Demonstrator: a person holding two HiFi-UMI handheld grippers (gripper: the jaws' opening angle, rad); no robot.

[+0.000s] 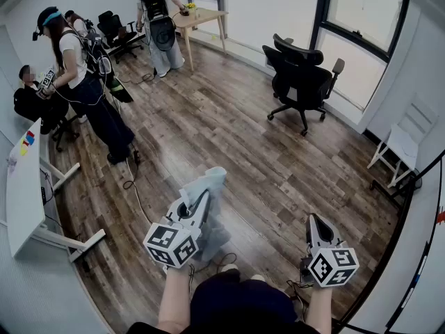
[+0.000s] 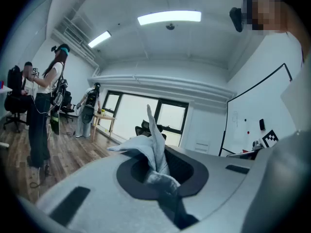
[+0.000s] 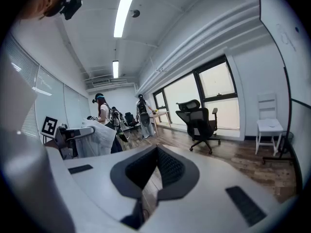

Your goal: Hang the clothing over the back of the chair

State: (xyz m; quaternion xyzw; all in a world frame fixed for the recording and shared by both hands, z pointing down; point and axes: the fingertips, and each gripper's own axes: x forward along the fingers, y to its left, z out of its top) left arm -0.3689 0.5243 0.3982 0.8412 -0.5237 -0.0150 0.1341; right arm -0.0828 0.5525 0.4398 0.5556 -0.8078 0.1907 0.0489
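A pale grey-blue piece of clothing (image 1: 211, 181) is pinched in my left gripper (image 1: 202, 195) and hangs down beside it over the wooden floor. In the left gripper view the cloth (image 2: 154, 152) bunches between the shut jaws and sticks up past the tips. The black office chair (image 1: 300, 82) stands far ahead to the right by the windows, its back towards the glass; it shows in the right gripper view as the chair (image 3: 200, 123). My right gripper (image 1: 315, 219) is held low on the right, shut and empty, its tips (image 3: 156, 154) together.
Two people wearing gear stand at the left and the far back, and a third sits behind the nearer one. A white desk (image 1: 22, 186) lines the left wall, a wooden table (image 1: 199, 15) stands far back, a white chair (image 1: 401, 145) at the right. Cables (image 1: 132, 181) lie on the floor.
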